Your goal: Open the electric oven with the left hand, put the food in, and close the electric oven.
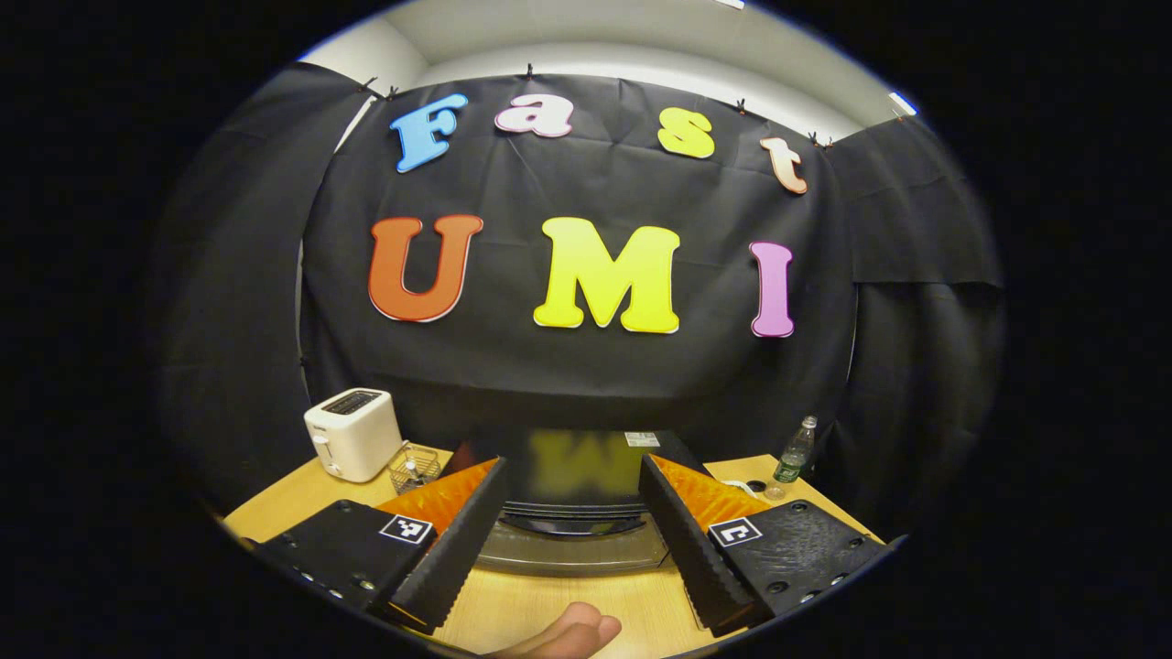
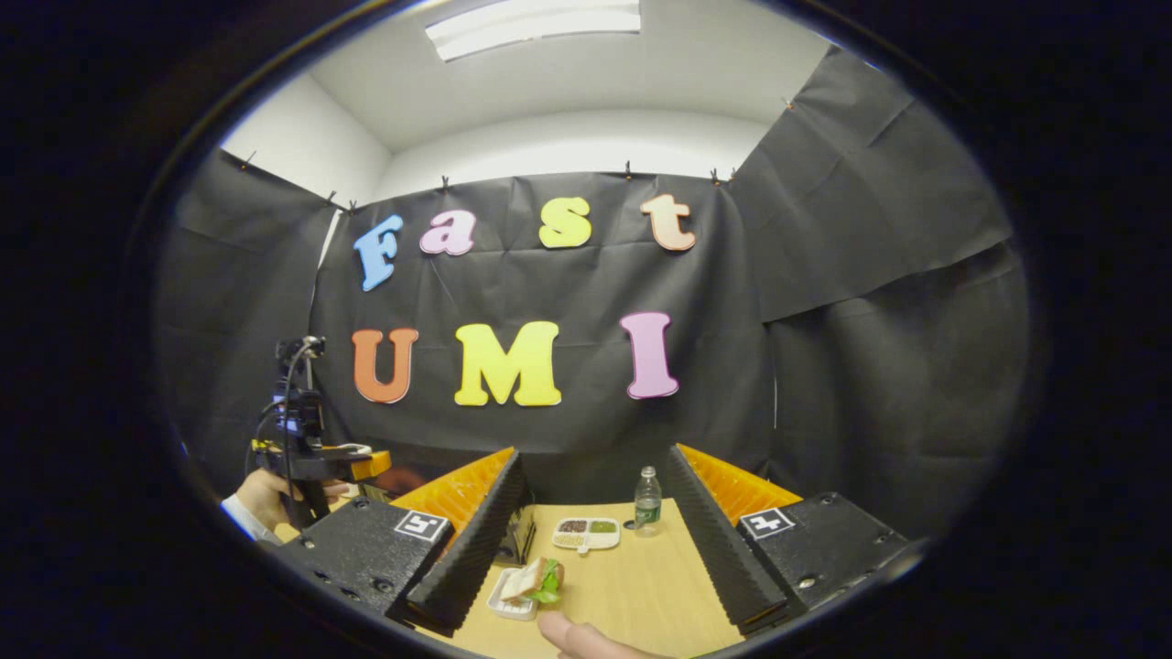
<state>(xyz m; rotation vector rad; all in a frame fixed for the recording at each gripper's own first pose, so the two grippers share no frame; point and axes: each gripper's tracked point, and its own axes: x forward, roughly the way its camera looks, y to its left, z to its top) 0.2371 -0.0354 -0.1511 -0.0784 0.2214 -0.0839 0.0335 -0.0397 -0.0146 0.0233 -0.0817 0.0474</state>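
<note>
A: Start close in. What are your grippers doing?

B: Your left gripper (image 1: 569, 522) has its jaws spread wide with nothing between them. Your right gripper (image 2: 593, 540) is spread the same way and holds nothing either. A fingertip (image 1: 577, 631) shows at the bottom edge of the left gripper view.

A: And just past the fingers?

B: In the left gripper view the electric oven (image 1: 575, 513) sits straight ahead of you on the wooden table (image 1: 549, 604), framed between the two fingers. Its door looks shut, and the handle (image 1: 575, 525) runs crosswise, side to side, across your line of reach. In the right gripper view the food (image 2: 531, 582), a sandwich on a small white tray, lies just ahead and a little left of centre.

A: So which hand goes where?

B: Your left is squarely lined up on the oven, so I'd judge it the nearer for the door. Come in with the fingers above and below that crosswise bar.

A: Farther back?

B: A white toaster (image 1: 352, 433) and a wire basket (image 1: 414, 467) to the left, a bottle (image 1: 795, 453) to the right.
</note>
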